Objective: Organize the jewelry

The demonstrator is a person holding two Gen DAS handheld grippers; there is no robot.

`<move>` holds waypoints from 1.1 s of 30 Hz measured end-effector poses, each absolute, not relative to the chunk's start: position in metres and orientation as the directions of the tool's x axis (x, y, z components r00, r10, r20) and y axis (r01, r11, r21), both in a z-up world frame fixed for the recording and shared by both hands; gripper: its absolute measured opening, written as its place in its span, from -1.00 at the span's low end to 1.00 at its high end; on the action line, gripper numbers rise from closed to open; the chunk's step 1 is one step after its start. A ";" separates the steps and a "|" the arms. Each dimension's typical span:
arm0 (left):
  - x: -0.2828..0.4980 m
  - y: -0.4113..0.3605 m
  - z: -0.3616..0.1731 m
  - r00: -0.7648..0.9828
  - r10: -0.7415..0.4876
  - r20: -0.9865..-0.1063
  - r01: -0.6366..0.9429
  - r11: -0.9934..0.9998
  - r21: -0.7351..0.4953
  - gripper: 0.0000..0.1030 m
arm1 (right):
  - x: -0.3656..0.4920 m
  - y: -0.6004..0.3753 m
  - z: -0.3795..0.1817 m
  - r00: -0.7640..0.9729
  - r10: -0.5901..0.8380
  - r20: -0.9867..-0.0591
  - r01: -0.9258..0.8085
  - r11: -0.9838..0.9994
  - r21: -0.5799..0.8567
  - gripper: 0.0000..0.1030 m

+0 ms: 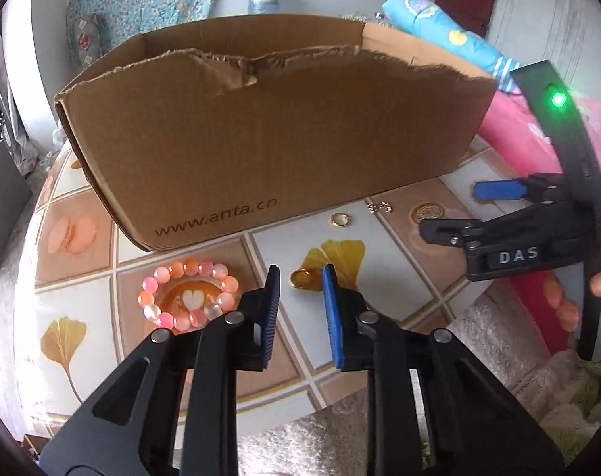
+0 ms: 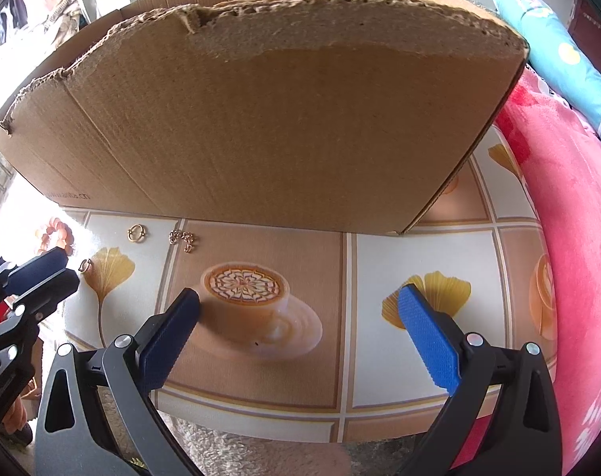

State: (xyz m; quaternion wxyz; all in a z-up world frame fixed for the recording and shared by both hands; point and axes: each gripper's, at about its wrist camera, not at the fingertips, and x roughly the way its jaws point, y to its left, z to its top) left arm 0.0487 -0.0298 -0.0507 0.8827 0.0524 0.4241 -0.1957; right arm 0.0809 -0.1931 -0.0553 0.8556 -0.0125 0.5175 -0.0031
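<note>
Just beyond the open left tool [image 1: 300, 277] lies a gold ring [image 1: 301, 277].

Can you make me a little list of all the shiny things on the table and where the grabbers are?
box: cardboard box, open top, on table
bracelet: pink bead bracelet, in front of box
rings: gold ring near box; another gold ring ahead of left hand-held gripper
small links: gold cluster
left hand-held gripper: open, empty
right hand-held gripper: open wide, empty

bright daylight, glare at left, fisheye-warped dark edges.
</note>
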 end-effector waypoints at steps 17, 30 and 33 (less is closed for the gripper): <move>0.053 -0.065 -0.052 0.570 -0.195 -0.798 0.382 0.923 0.047 -0.82 | 0.061 -0.193 -0.057 0.520 -0.007 -0.854 -0.028 0.999 -0.026 0.88; 0.058 -0.052 -0.043 0.575 -0.235 -0.783 0.363 0.932 -0.013 -1.00 | 0.048 -0.211 -0.044 0.537 0.156 -0.829 -0.113 0.987 0.113 0.82; 0.052 -0.044 -0.040 0.575 -0.269 -0.773 0.358 0.932 -0.057 -1.00 | 0.040 -0.202 -0.034 0.563 0.194 -0.804 -0.173 0.978 0.115 0.72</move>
